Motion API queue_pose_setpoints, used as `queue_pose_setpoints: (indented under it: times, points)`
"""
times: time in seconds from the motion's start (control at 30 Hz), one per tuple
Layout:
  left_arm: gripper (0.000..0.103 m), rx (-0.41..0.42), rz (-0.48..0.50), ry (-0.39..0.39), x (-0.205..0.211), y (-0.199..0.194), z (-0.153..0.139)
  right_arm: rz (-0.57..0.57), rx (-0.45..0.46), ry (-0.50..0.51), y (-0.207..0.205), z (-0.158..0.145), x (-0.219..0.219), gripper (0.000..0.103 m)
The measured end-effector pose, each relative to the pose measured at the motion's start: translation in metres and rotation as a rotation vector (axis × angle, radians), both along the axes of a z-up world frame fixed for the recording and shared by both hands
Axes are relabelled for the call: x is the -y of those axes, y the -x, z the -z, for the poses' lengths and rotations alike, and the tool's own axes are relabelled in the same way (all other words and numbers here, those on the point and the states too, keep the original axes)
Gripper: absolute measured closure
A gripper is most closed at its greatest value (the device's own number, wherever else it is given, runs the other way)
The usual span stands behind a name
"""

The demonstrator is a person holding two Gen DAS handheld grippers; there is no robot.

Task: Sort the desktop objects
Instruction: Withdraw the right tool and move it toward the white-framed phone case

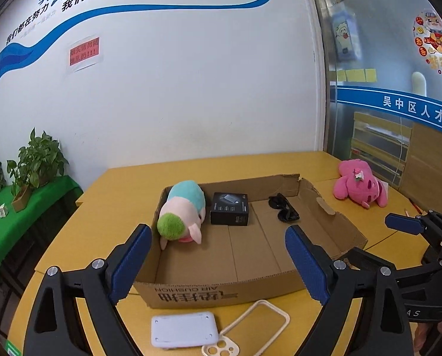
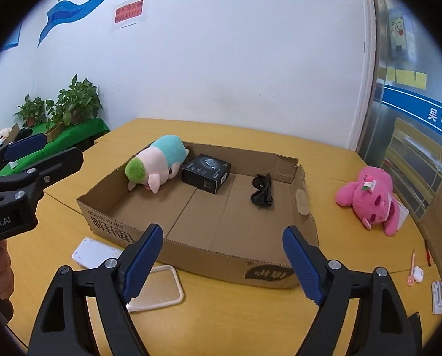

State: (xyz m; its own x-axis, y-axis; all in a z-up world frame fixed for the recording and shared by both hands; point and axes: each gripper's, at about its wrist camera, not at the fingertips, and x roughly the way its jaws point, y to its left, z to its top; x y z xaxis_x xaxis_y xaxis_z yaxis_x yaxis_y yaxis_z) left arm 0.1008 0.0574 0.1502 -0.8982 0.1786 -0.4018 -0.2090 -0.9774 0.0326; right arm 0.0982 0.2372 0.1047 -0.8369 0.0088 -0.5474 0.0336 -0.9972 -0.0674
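On the yellow tabletop (image 1: 280, 160) sat a shallow cardboard box (image 1: 250, 255), open at the top, and three of the things to be sorted lay inside it. A pastel plush toy (image 1: 182, 210) with a green end rested in the far left corner, a black carton (image 1: 229, 209) stood just beside it, and a pair of dark sunglasses (image 1: 283, 207) lay nearer the right wall. Outside the box, on its right, a pink plush toy (image 2: 369, 198) sprawled on the bare wood. At the near side, touching or nearly touching the box front, a white flat device (image 1: 183, 329) lay next to a cream phone case (image 1: 250, 326). Small white and pink items (image 2: 416, 273) were scattered at the right edge; what they were could not be told.

Both claws hung above the near edge with nothing in them. The left claw (image 1: 218, 261) stood wide apart, its blue pads (image 1: 132, 264) clear of the box. The right claw (image 2: 222, 264) was spread nearly as wide, also empty.

Beyond the tabletop rose a white wall (image 1: 191, 89) with blue lettering, a blue ribbon stripe and a red notice (image 1: 84, 52). Potted plants (image 1: 37, 163) stood on a green-covered side table (image 1: 22, 222) to the left, and a frosted glass partition (image 1: 399, 89) with a blue band closed the right side.
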Motion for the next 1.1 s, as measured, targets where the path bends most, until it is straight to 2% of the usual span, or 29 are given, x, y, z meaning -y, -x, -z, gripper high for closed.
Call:
queue_pose_setpoints:
  times: [0.17, 0.57, 0.87, 1.0, 1.1]
  points:
    - [0.009, 0.033, 0.005, -0.019, -0.001, -0.003, 0.008, 0.006, -0.002, 0.019, -0.008, -0.001, 0.0, 0.02]
    - [0.009, 0.083, -0.025, -0.041, 0.007, 0.005, 0.022, 0.02, -0.006, -0.008, -0.003, 0.006, 0.003, 0.02]
    - [0.009, 0.125, -0.003, -0.027, 0.001, 0.012, 0.036, 0.009, 0.01, -0.005, 0.0, 0.013, 0.005, 0.02]
    - [0.009, 0.165, -0.003, -0.039, 0.014, 0.012, 0.047, -0.007, 0.034, 0.015, 0.004, 0.022, 0.003, 0.02]
    - [0.009, 0.228, -0.01, -0.058, 0.029, 0.011, 0.066, -0.047, 0.095, 0.067, 0.016, 0.045, 0.0, 0.02]
